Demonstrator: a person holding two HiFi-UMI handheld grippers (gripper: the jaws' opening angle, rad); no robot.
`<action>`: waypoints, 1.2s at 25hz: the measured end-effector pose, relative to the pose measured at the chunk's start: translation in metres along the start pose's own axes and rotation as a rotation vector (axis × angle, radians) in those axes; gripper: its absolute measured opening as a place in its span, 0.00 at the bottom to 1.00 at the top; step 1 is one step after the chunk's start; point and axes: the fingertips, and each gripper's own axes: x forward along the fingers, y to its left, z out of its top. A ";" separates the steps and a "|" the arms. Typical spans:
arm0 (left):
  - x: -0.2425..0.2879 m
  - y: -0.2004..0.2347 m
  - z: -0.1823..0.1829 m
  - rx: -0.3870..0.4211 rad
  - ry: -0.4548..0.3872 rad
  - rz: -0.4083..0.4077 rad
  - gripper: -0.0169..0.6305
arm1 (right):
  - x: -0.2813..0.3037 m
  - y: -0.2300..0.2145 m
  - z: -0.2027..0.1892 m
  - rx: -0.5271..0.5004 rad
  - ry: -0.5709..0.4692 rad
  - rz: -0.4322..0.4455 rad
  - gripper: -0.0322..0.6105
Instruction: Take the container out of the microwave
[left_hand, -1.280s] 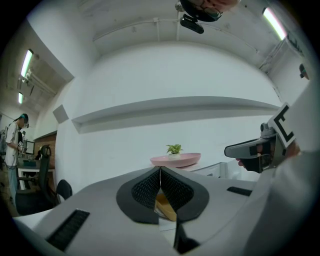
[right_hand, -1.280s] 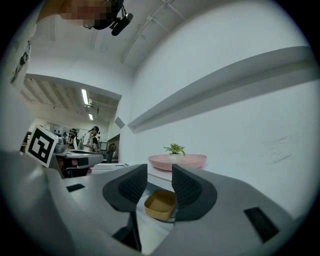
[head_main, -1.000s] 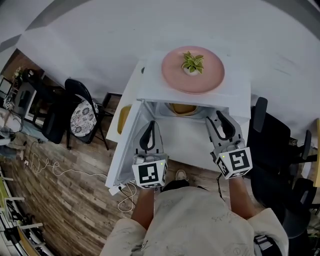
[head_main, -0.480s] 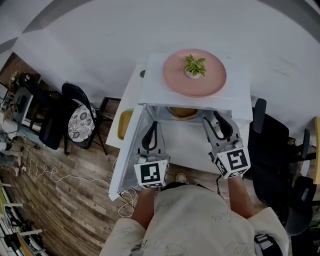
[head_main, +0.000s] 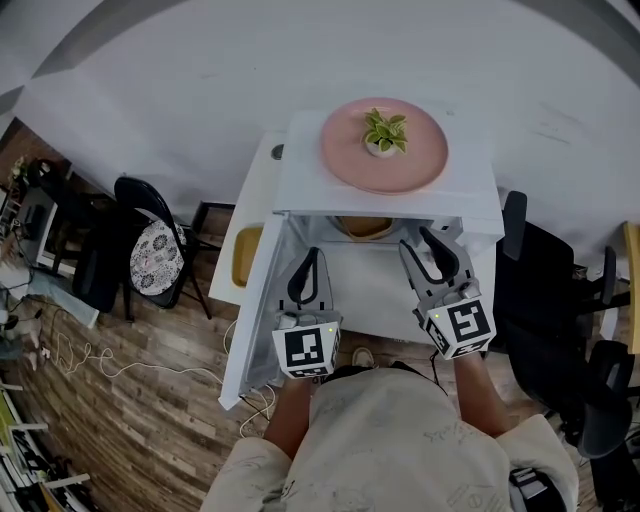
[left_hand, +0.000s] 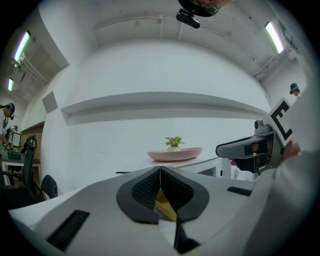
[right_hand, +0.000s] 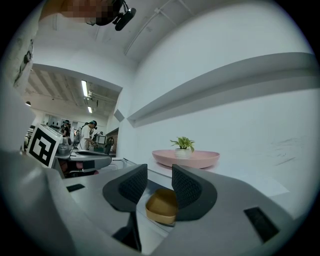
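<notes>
Though the microwave (head_main: 470, 190) is opened, the container (head_main: 366, 226) mid-frame is left ungrasped: the left gripper (head_main: 312, 256) is held with fingers (left_hand: 145, 192) pressed together, the right gripper (head_main: 421, 243) with fingers (right_hand: 186, 190) parted, both empty

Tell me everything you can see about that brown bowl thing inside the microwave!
The tan, round-cornered container looks smooth and matte, maybe plastic. It sits upright on the floor of the open white microwave, mostly tucked under its top. Nothing touches it: the open right tongs are lined up short of it. What's inside it can't be seen.
</notes>
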 end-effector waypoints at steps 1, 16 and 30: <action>0.000 0.000 0.000 -0.001 0.000 -0.004 0.04 | 0.000 0.001 -0.001 0.000 0.002 0.000 0.31; 0.006 0.001 -0.018 -0.011 0.027 -0.030 0.04 | 0.016 0.019 -0.021 -0.031 0.064 0.025 0.31; 0.014 0.001 -0.038 -0.027 0.070 -0.042 0.04 | 0.034 0.026 -0.050 -0.097 0.164 0.068 0.31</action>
